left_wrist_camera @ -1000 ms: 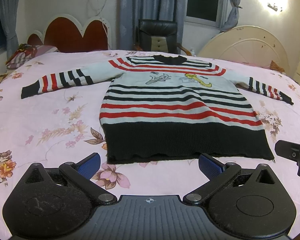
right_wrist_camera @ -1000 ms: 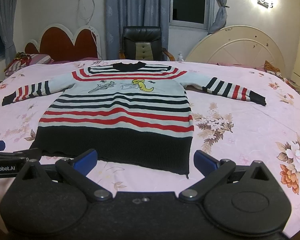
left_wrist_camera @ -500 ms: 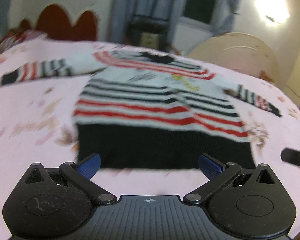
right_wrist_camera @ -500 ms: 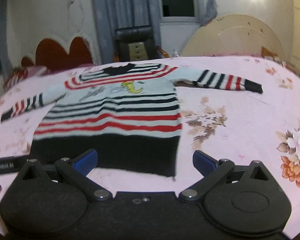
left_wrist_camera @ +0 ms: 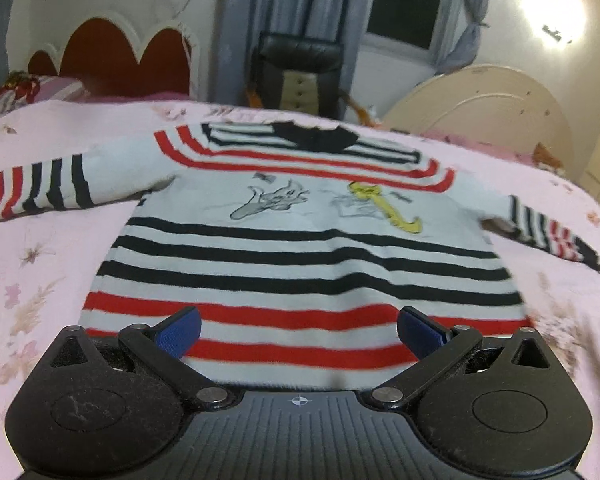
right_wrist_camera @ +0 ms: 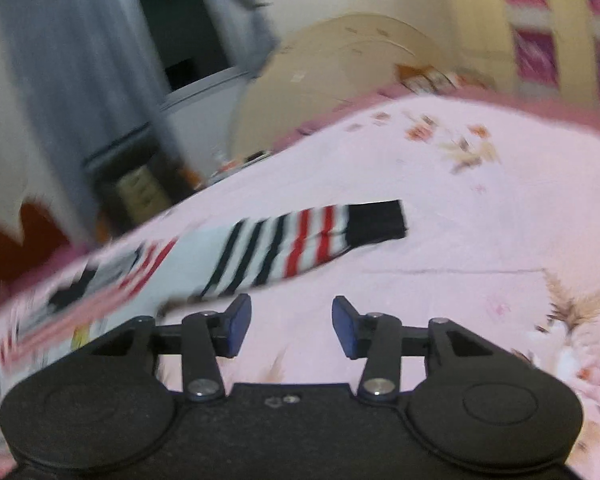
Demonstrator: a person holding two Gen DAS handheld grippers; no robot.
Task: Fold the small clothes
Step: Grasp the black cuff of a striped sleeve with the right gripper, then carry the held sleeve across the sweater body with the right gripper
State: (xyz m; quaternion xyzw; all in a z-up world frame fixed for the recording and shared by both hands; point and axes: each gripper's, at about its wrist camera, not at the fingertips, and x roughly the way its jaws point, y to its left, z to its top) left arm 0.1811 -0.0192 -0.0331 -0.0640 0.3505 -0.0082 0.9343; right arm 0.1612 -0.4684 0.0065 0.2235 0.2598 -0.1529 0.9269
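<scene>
Leftmost, the left gripper [left_wrist_camera: 298, 334] hangs wide open above the sweater [left_wrist_camera: 300, 248], spread flat on the bed [left_wrist_camera: 40, 264]. Rightward, the right gripper [right_wrist_camera: 291, 326], jaws just closing on nothing, is nearer the right sleeve [right_wrist_camera: 300, 240], just ahead and lying crosswise.

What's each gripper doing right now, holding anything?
Left gripper: open wide over the striped sweater, holding nothing.
Right gripper: open but jaws have just been closing; nothing between them, near the sweater's sleeve.
</scene>
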